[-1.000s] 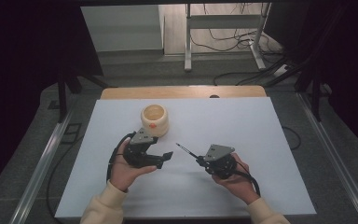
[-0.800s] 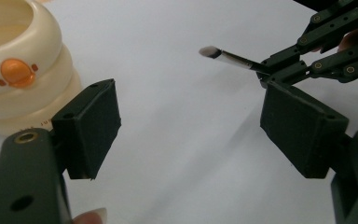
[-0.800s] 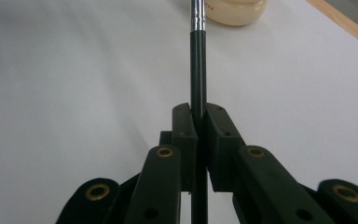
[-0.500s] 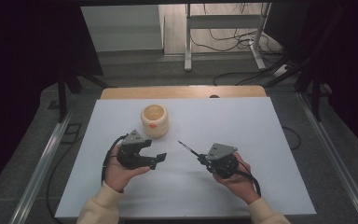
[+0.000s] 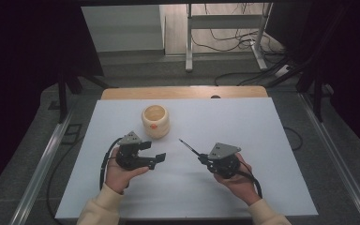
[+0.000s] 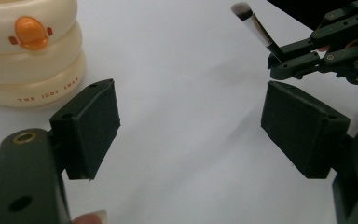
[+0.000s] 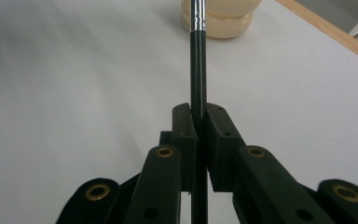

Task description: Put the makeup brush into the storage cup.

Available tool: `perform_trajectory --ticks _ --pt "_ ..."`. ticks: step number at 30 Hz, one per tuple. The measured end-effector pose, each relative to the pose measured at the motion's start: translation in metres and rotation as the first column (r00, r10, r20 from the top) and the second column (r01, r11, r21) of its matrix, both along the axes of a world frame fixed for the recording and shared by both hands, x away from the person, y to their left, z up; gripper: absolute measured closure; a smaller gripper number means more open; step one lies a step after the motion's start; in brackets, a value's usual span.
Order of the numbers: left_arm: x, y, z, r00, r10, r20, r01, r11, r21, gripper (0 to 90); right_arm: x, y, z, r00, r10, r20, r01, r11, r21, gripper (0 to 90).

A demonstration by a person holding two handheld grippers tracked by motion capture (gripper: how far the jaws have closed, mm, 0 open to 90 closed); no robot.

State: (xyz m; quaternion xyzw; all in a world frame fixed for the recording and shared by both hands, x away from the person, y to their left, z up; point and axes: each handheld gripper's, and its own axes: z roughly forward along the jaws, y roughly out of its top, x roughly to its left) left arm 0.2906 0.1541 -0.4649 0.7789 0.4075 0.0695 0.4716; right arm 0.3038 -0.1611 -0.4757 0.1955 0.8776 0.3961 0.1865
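We are inspecting the right hand-held gripper [image 5: 200, 160], which is clamping a slim black makeup brush [image 5: 188, 147] by the handle, jaws pressed tight on the shaft, bristle end pointing toward the cream duck-face holder [image 5: 155, 121] standing on the white desk [image 5: 262, 140]. The left hand-held gripper [image 5: 158, 158] is standing open and empty, near the holder but apart from it.

Risks, as we are judging them: the thin, smooth handle could be pivoting or slipping in so narrow a grip, and a tilted entry could be catching the holder's rim and tipping it, since nothing is steadying it.

Against the earlier frames, the left hand-held gripper is sitting slightly lower and further from the holder; brush and holder are showing no shift.
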Motion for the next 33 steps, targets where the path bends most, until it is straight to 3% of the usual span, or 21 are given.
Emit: perform_trajectory --ticks 13,23,33 --pt "0.002 -0.013 -0.003 0.9999 -0.012 -0.010 0.011 0.9965 -0.083 20.1 0.000 -0.001 0.003 0.9999 -0.015 -0.006 0.016 0.998 0.060 83.1" --pt "0.003 -0.028 -0.007 0.9997 -0.022 0.006 0.023 0.9915 -0.128 21.5 -0.001 0.002 0.002 0.9999 -0.009 -0.005 0.009 0.998 0.067 83.1" --pt "0.009 -0.041 -0.009 0.9994 -0.033 -0.010 0.031 0.9826 -0.183 24.5 -0.002 0.005 0.000 1.0000 -0.009 0.002 0.008 0.997 0.072 83.0"
